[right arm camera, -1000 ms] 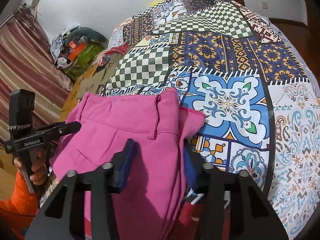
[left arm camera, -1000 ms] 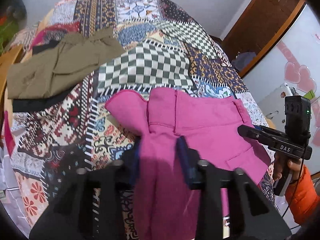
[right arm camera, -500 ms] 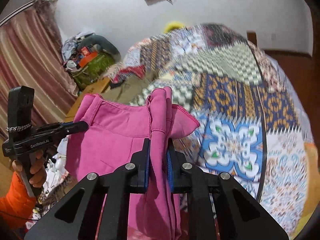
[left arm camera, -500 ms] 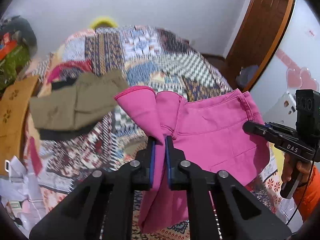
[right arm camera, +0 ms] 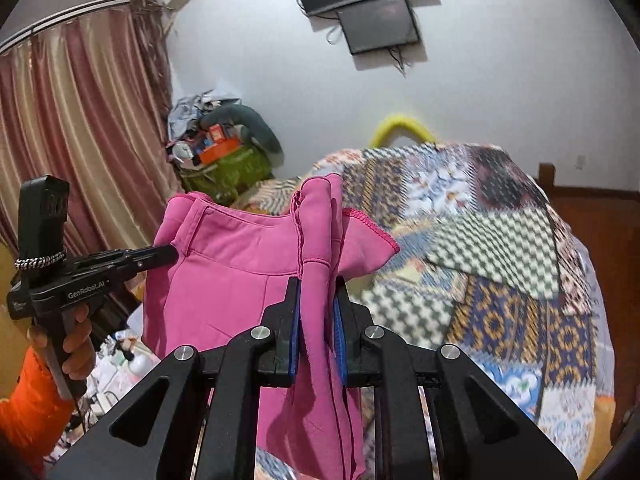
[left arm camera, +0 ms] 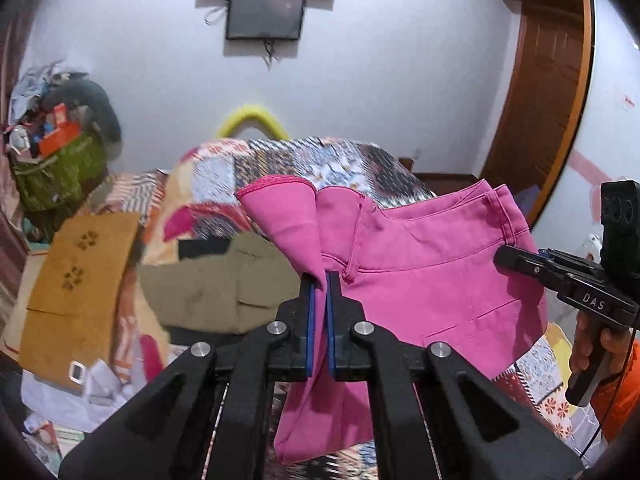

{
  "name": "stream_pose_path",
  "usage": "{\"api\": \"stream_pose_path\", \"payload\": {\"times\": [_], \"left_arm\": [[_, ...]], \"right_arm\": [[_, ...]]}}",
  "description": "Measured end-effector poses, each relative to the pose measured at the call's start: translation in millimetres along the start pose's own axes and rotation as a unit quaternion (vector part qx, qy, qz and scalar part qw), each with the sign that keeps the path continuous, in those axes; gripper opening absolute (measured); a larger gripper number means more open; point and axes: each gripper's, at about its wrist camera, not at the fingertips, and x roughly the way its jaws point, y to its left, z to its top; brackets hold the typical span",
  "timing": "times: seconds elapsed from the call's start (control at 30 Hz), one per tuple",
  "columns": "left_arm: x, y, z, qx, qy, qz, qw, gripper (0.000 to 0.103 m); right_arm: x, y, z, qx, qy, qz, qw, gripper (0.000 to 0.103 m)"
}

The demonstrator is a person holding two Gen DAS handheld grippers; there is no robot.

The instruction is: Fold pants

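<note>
Left gripper (left arm camera: 319, 280): blue pads pressed together on a thin pinch of the pink pants (left arm camera: 420, 276) at one end of the waistband. Right gripper (right arm camera: 317, 288): jaws narrow, clamped on a thicker bunched fold at the other end; its figure fell over the last second, jaws closing onto cloth, steady in the last half.

Pants hang in the air between both grippers, waistband stretched across, fabric drooping toward 6 o'clock above the patchwork bed cover (right arm camera: 500, 264).

From the left camera, the right gripper sits at 3 o'clock, held by a hand (left arm camera: 596, 350) in an orange sleeve (left arm camera: 618, 396). Olive garment (left arm camera: 224, 288) lies on the bed at 9 o'clock of the pads. Wall screen (left arm camera: 264, 14) at 12 o'clock.
</note>
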Motion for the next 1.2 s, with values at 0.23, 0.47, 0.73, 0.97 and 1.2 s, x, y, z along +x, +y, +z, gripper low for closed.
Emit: {"api": "stream_pose_path", "payload": {"times": [0.23,0.47,0.73,0.97,1.2], "left_arm": [[5.9,50.2,19.8,-0.016,-0.013,0.03,0.9993,0.004],[44.6,100.0,27.0,-0.036,0.003,0.058,0.9977,0.004],[115.3,144.0,21.1,-0.061,0.035,0.075,0.9947,0.003],[190.2,174.9,8.7,-0.067,0.069,0.099,0.9905,0.003],[256.4,199.6,-13.0,-0.069,0.112,0.119,0.9841,0.003]], "right_arm": [[43.1,21.0,26.1,-0.012,-0.003,0.018,1.0,0.013],[100.6,36.3,43.3,-0.018,0.01,0.027,0.999,0.013],[176.7,33.3,45.5,-0.006,0.041,0.024,0.999,0.012],[250.2,13.8,34.1,0.025,0.082,0.012,0.996,0.013],[301.2,3.1,17.0,0.021,0.117,-0.015,0.993,0.012]]}}
